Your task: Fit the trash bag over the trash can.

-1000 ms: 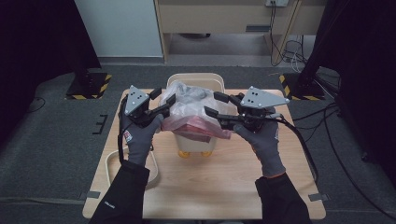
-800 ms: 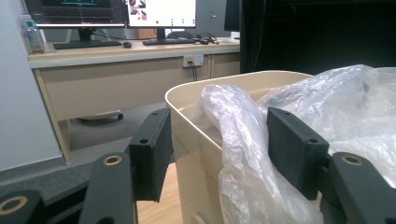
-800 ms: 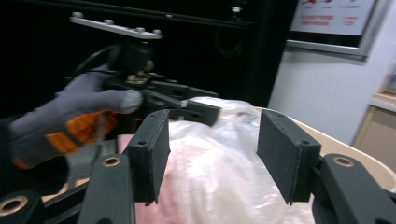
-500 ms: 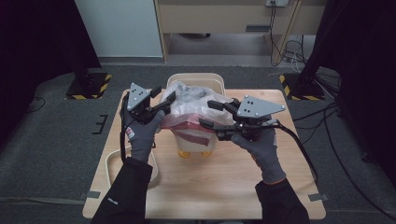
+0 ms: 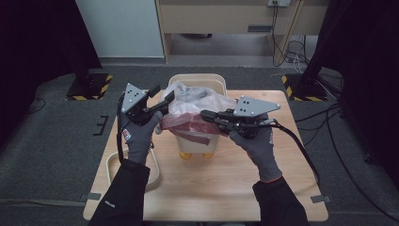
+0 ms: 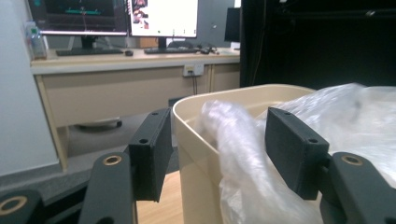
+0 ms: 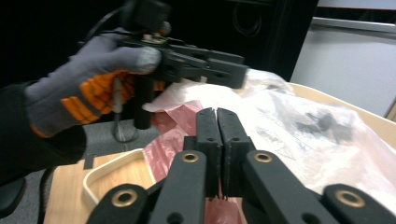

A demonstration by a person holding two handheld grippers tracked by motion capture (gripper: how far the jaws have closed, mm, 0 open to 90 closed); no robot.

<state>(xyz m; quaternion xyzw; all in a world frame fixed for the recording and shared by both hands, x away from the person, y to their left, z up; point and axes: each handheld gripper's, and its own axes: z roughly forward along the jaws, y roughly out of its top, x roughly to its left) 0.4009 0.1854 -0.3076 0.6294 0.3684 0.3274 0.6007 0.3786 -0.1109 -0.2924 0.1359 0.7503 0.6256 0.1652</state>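
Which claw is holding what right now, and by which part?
Right claw has just closed; it looks pinched on the bin liner at its red edge. Left claw is open, straddling the bin rim and liner.

Left tool [image 5: 160,101] stands agape; right tool [image 5: 205,114] has just closed.

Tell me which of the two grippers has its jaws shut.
The right gripper: its jaws meet flat, while the left gripper holds its jaws wide apart.

Grey gloves [image 5: 141,136], black sleeves [image 5: 123,194], black tongs [image 5: 162,99]
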